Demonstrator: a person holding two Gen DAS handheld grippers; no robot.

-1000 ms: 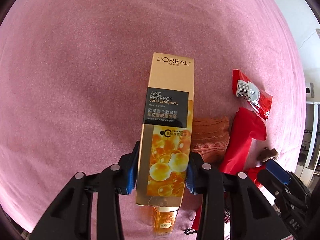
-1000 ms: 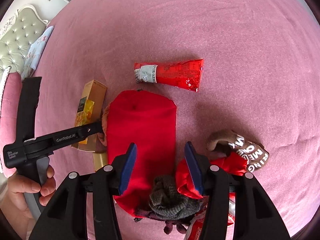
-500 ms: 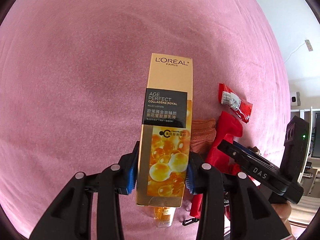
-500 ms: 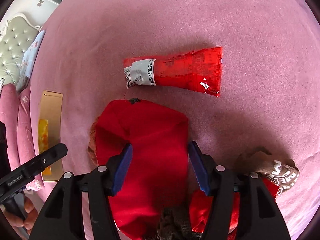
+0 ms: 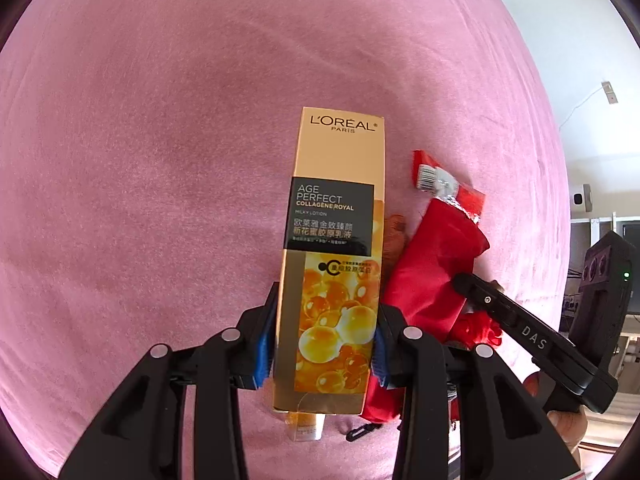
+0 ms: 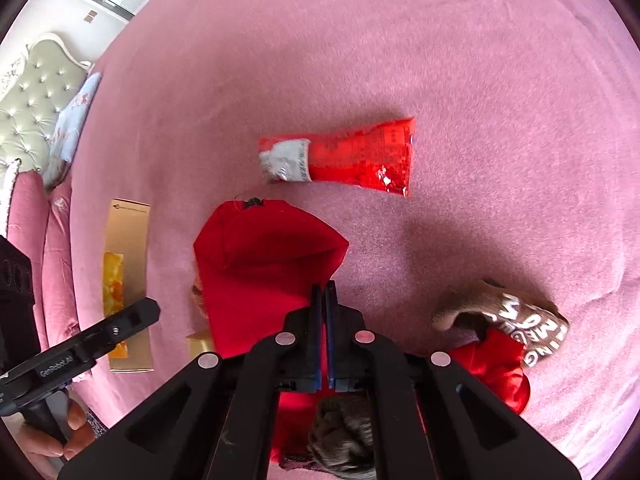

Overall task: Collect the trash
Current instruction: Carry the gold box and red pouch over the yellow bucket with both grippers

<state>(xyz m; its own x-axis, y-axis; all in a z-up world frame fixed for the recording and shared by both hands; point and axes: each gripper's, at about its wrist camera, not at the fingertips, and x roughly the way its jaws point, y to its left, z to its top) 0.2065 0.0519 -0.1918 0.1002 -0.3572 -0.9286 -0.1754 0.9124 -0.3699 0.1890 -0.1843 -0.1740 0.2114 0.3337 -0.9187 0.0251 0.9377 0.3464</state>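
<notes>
We grip tall gold cardboard lotion box (image 5: 334, 264) in left gripper (image 5: 320, 344), clear above pink bedspread (image 5: 160, 160). Right gripper (image 6: 325, 300) jaws just closing, now pinch edge of red fabric pouch (image 6: 260, 272). We judge: lift pouch slowly, check pinch holds. Red foil snack wrapper (image 6: 352, 156) lies just beyond pouch, uncollected

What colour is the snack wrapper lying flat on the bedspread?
The snack wrapper is shiny red with a white-grey label at one end; the right wrist view shows it best.
</notes>
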